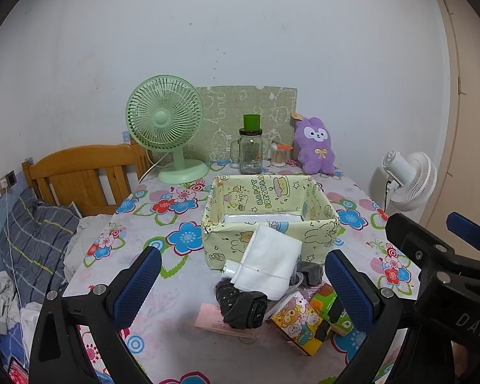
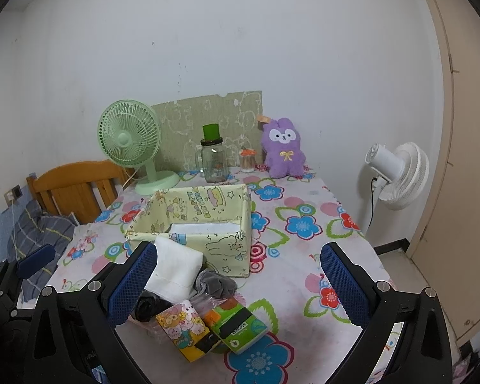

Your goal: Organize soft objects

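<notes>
Flowery tablecloth [image 1: 163, 345] covers the table, w/ a plain white wall [image 1: 240, 32] behind. Near the front edge sits a pile of soft stuff: white folded cloth [image 1: 267, 264] on top, leaning on the yellow fabric box [image 1: 320, 227], black roll [image 1: 243, 307] & 2 tissue packs [image 2: 208, 328] just beside. Left gripper [image 1: 243, 291] & right gripper [image 2: 238, 288] both spread wide, holding nothing. Green fan [image 1: 164, 121], glass jar [image 1: 250, 153] & purple plush [image 1: 315, 147] stand at the back; wood bed [image 1: 80, 176] to the left.

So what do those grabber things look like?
Both grippers, left and right, have black frames with shiny silver bolts. Their flat fingers wear bumpy blue pads. The right one shows white letters "DAS" on its side in the left view.
</notes>
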`<state>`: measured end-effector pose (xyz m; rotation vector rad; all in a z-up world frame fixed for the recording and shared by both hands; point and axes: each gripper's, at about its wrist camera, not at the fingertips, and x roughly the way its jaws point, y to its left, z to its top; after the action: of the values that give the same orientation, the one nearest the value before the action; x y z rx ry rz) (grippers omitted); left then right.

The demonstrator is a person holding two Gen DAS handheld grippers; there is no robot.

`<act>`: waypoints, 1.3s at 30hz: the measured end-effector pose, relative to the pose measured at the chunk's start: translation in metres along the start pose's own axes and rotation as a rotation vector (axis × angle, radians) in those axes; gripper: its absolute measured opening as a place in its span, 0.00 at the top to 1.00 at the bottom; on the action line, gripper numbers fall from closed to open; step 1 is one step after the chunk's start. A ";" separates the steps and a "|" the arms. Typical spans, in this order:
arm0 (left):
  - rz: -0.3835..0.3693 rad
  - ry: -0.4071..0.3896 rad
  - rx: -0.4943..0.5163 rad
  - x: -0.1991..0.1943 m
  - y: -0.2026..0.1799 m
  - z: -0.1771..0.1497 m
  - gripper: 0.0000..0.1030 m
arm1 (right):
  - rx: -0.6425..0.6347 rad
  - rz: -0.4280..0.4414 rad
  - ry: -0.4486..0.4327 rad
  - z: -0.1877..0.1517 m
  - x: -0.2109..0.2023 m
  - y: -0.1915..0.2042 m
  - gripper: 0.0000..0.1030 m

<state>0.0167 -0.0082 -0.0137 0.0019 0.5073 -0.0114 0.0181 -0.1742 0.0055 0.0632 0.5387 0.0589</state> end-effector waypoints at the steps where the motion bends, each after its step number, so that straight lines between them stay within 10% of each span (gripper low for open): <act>1: -0.001 0.000 0.000 0.000 0.000 0.000 0.00 | 0.001 0.001 0.001 0.000 0.000 0.000 0.00; 39: -0.022 0.051 -0.002 0.019 0.000 -0.007 0.01 | 0.002 0.028 0.046 -0.008 0.016 0.009 0.02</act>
<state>0.0302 -0.0084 -0.0289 -0.0056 0.5579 -0.0319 0.0276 -0.1635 -0.0091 0.0711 0.5842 0.0869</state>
